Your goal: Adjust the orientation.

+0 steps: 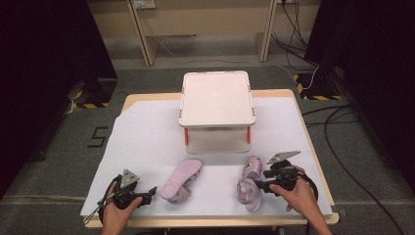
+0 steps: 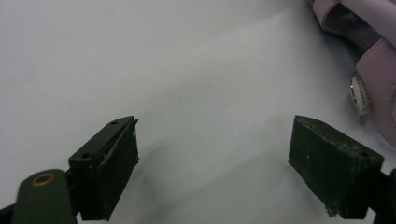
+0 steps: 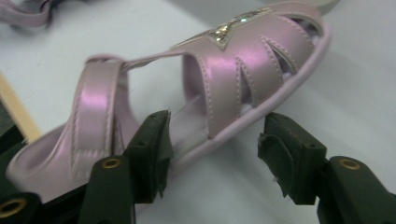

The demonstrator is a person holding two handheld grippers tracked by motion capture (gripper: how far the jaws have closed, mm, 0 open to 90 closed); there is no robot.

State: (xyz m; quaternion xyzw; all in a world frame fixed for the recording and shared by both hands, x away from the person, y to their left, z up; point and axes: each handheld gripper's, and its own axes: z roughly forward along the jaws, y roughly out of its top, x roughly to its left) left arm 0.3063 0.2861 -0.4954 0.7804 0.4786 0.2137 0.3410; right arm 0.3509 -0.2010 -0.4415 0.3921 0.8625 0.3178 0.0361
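Right gripper (image 3: 212, 149) is set around the side rim of the pink sandal (image 3: 210, 88) near the counter's (image 1: 147, 132) front right edge. Jaws are parted, one inside the shoe, one outside, and no firm pinch is seen. A thin sole edge could slip out or the shoe tip when closed. Left gripper (image 2: 212, 163) is released and empty, beside the other sandal (image 1: 182, 180) near the front edge.

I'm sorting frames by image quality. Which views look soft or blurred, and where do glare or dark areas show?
High view: evenly lit white table cover, the room's sides fall into black, image slightly soft. Left gripper view: the left tongs look fairly sharp, the pale surface is featureless, the sandal at the edge is blurred. Right gripper view: the pink sandal is smeared, with sheen on its straps.
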